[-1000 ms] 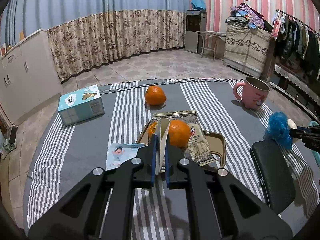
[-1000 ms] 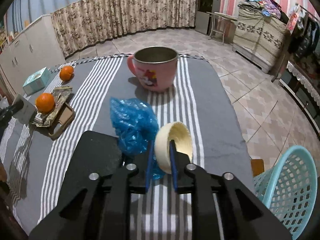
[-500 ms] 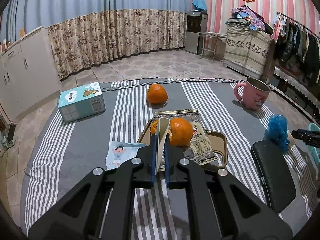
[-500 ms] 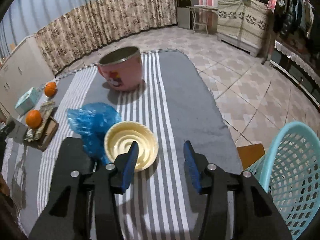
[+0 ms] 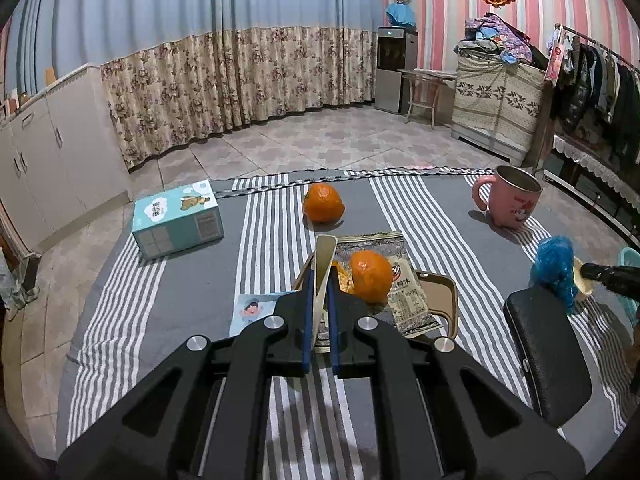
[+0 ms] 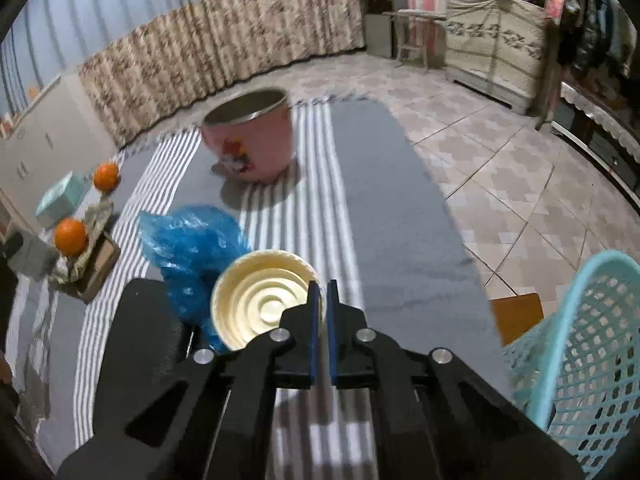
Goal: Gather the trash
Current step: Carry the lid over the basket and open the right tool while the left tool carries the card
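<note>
My left gripper is shut on a thin cream piece that stands edge-on between its pads, above the brown tray. The tray bears an orange, orange peel and a snack wrapper. My right gripper is shut on the right rim of a cream paper bowl, whose inside faces the camera. A crumpled blue plastic bag lies against the bowl's left side. At the far right of the left wrist view, the right gripper's tip meets the bowl beside the blue bag.
A turquoise mesh basket stands off the table's right edge. On the striped cloth are a pink mug, a second orange, a teal tissue box and a leaflet. A black padded block sits near the bag.
The right gripper opened and let the bowl drop flat onto the cloth, then closed on the bowl's right rim. The left gripper and its cream piece stayed put.
</note>
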Demonstrator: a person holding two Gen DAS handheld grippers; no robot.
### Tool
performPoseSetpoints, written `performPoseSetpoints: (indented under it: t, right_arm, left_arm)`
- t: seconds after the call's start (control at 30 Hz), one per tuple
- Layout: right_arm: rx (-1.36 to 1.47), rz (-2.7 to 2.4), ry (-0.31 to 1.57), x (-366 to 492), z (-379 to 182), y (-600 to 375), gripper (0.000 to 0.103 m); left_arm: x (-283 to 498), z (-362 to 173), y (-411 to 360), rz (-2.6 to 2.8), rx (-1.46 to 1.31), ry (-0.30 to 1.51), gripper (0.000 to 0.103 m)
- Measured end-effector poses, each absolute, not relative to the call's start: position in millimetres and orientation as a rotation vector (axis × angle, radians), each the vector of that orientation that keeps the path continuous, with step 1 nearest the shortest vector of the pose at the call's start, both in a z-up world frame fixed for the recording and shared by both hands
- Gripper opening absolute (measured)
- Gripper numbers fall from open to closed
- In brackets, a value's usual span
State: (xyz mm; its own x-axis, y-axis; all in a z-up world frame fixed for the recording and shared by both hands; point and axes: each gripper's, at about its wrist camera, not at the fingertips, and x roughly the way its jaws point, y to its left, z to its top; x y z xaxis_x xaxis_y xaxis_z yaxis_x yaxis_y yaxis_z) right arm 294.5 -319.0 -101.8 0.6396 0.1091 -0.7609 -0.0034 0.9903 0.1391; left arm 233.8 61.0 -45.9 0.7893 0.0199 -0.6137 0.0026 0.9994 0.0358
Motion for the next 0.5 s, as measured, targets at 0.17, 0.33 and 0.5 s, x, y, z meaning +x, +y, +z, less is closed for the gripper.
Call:
performPoseSetpoints:
  t: [0.17, 0.33, 0.5]
  right_arm:
    - [0.152, 0.056, 0.834, 279.6, -88.7, -336.9, 0.004]
    - [0.163, 0.057, 0.804, 265.6, -79.8, -350.0, 0.004]
    - [0.17, 0.037, 0.778, 246.0, -72.9, -365.2, 0.004]
  left_arm:
    - [228.8, -30.4, 52.8, 0.002, 0.053, 0.636, 0.004]
    - [221.2, -9.7, 37.4, -0.017, 0.066, 0.606, 0.004]
    - [209.8, 12.3, 16.0, -0.077, 0.07, 0.572, 0.004]
